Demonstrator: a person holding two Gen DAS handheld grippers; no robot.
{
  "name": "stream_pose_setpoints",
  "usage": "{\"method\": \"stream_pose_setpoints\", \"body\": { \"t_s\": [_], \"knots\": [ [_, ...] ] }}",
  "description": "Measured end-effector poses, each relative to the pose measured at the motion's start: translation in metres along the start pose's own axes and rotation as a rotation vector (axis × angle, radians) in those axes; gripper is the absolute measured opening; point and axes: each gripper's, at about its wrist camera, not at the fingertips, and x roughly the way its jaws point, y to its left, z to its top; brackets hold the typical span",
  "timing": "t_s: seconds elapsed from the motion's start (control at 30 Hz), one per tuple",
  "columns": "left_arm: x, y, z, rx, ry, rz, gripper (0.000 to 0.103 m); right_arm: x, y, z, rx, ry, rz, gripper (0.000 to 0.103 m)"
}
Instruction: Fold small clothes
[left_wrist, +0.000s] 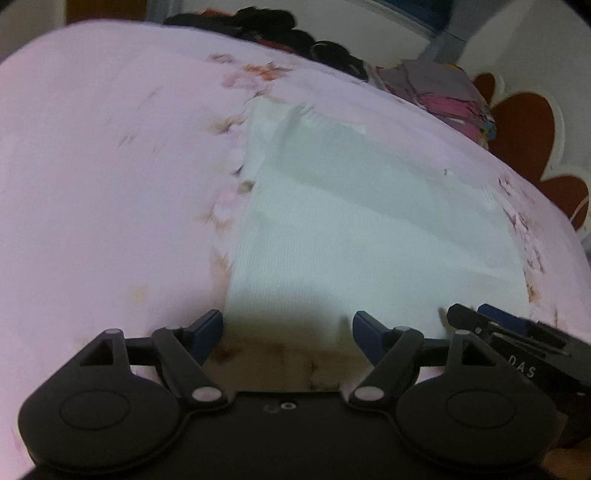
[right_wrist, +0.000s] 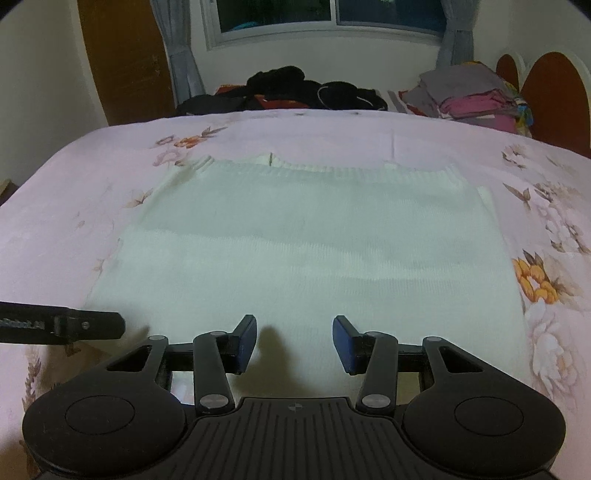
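Garment: the white knit top (right_wrist: 295, 251) lies flat on the bed (right_wrist: 74, 206), spread just ahead of both your claws; its ribbed far edge sits well beyond the fingertips, its near edge right under them

Left claw: your left claw (left_wrist: 288, 332) is wide, nothing between its blue pads; it hangs over the near left corner of the top, with bare sheet showing just below the fingers

Right claw: your right claw (right_wrist: 294, 341) stands at a middling gap, also holding nothing; it hovers over the near edge of the top, towards the middle; the left claw's tip pokes in just to its left

Done so far: judging by the straight sides and the lack of any sleeves sticking out, the top looks smoothed and perhaps already folded in at the sides; I cannot tell that for certain, the left view being blurred

Left to do: no cross fold shows yet; you would likely need to take the near edge with both claws and carry it away from you to the far edge; then set the top aside

Other piles: a folded stack (right_wrist: 476, 99) lies far ahead and right of your claws; a dark heap (right_wrist: 295, 88) far ahead, seemingly not yet folded
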Motion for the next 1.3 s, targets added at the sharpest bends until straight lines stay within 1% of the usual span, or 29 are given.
{"method": "stream_pose_setpoints", "body": {
  "t_s": [0.07, 0.13, 0.27, 0.37, 0.43, 0.5, 0.57, 0.67, 0.77, 0.83, 0.87, 0.93, 0.97, 1.0, 1.03, 1.1, 1.13, 1.2, 1.3],
  "knots": [
    [-0.003, 0.006, -0.008, -0.053, 0.022, -0.026, 0.076, -0.004, 0.0, -0.003, -0.003, 0.002, 0.003, 0.046],
    [-0.008, 0.011, -0.016, -0.09, 0.025, -0.043, 0.076, -0.007, 0.001, -0.005, -0.011, 0.001, 0.007, 0.046],
    [-0.008, 0.022, -0.031, -0.233, 0.017, -0.106, 0.076, -0.007, -0.001, -0.006, -0.02, 0.005, 0.026, 0.046],
    [-0.001, 0.024, -0.034, -0.3, -0.036, -0.133, 0.08, -0.004, -0.004, -0.007, -0.026, 0.009, 0.043, 0.046],
    [0.007, 0.024, -0.031, -0.34, -0.088, -0.16, 0.088, -0.002, -0.007, -0.006, -0.032, 0.001, 0.047, 0.046],
    [0.015, 0.022, -0.028, -0.365, -0.131, -0.171, 0.091, 0.001, -0.01, -0.004, -0.033, -0.005, 0.052, 0.046],
    [0.025, 0.018, -0.023, -0.391, -0.178, -0.199, 0.091, 0.004, -0.013, 0.0, -0.029, -0.01, 0.059, 0.046],
    [0.038, 0.016, -0.014, -0.443, -0.236, -0.233, 0.091, 0.008, -0.016, 0.011, -0.036, -0.042, 0.047, 0.045],
    [0.049, 0.015, -0.006, -0.487, -0.276, -0.255, 0.077, 0.015, -0.017, 0.024, -0.055, -0.071, 0.03, 0.045],
    [0.053, 0.017, -0.004, -0.509, -0.295, -0.264, 0.059, 0.023, -0.017, 0.033, -0.06, -0.072, 0.032, 0.045],
    [0.057, 0.019, -0.002, -0.522, -0.299, -0.266, 0.054, 0.028, -0.017, 0.036, -0.058, -0.071, 0.034, 0.045],
    [0.062, 0.024, 0.001, -0.545, -0.305, -0.271, 0.03, 0.036, -0.017, 0.042, -0.055, -0.075, 0.028, 0.045],
    [0.066, 0.026, 0.003, -0.554, -0.302, -0.266, 0.024, 0.04, -0.017, 0.044, -0.052, -0.074, 0.024, 0.045],
    [0.068, 0.028, 0.001, -0.562, -0.301, -0.263, 0.014, 0.046, -0.017, 0.045, -0.052, -0.07, 0.019, 0.045],
    [0.07, 0.031, 0.001, -0.572, -0.299, -0.258, 0.008, 0.052, -0.017, 0.045, -0.056, -0.06, 0.01, 0.045],
    [0.07, 0.032, 0.002, -0.578, -0.301, -0.255, 0.008, 0.064, -0.018, 0.039, -0.069, -0.026, -0.007, 0.045],
    [0.068, 0.03, 0.004, -0.566, -0.307, -0.252, 0.008, 0.065, -0.016, 0.038, -0.088, -0.037, -0.014, 0.045],
    [0.06, 0.024, 0.003, -0.524, -0.324, -0.241, 0.007, 0.066, -0.013, 0.035, -0.118, -0.042, -0.027, 0.045],
    [0.048, 0.012, 0.009, -0.451, -0.365, -0.223, 0.007, 0.068, -0.014, 0.036, -0.11, -0.04, -0.018, 0.045]
  ]
}}
